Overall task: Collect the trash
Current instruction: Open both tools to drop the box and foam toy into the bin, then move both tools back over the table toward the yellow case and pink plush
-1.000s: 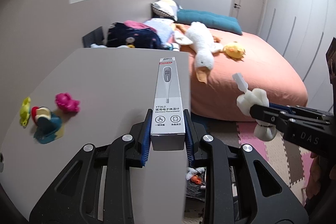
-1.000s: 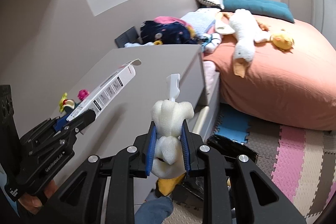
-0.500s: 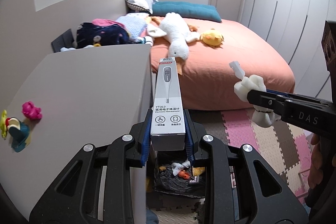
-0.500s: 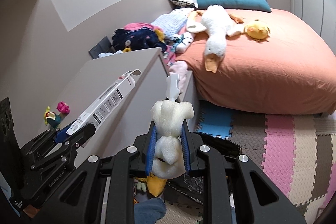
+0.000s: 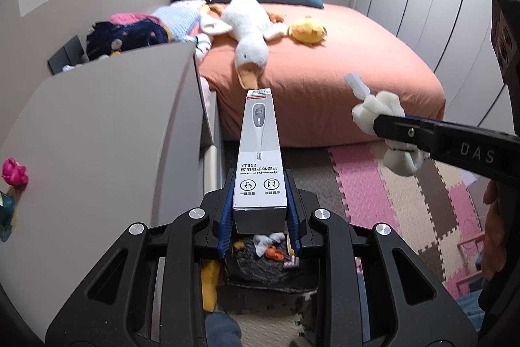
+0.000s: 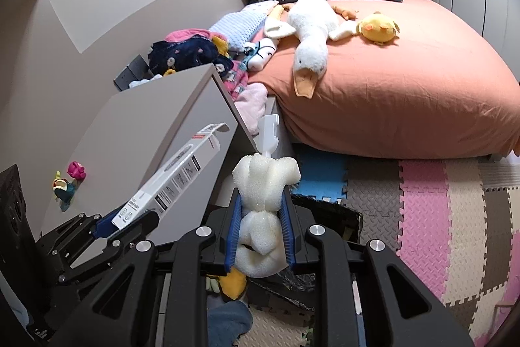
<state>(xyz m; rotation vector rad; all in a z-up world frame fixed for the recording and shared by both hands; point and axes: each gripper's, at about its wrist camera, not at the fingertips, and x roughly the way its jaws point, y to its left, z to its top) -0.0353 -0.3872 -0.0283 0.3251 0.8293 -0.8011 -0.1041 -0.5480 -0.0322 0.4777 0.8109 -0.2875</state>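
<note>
Grey counter (image 5: 97, 126) at left, black-lined trash bin (image 5: 269, 265) on the floor near its right edge. Left tool (image 5: 260, 217) pinches a thermometer box (image 5: 260, 165) over the bin. Right tool (image 6: 260, 233) pinches a white foam piece (image 6: 263, 200), right of the box.

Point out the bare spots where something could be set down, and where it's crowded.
Free: most of the grey tabletop, right of the small toys; the orange bed below the goose. Crowded: the clothes pile behind the table, the bin bag.
</note>
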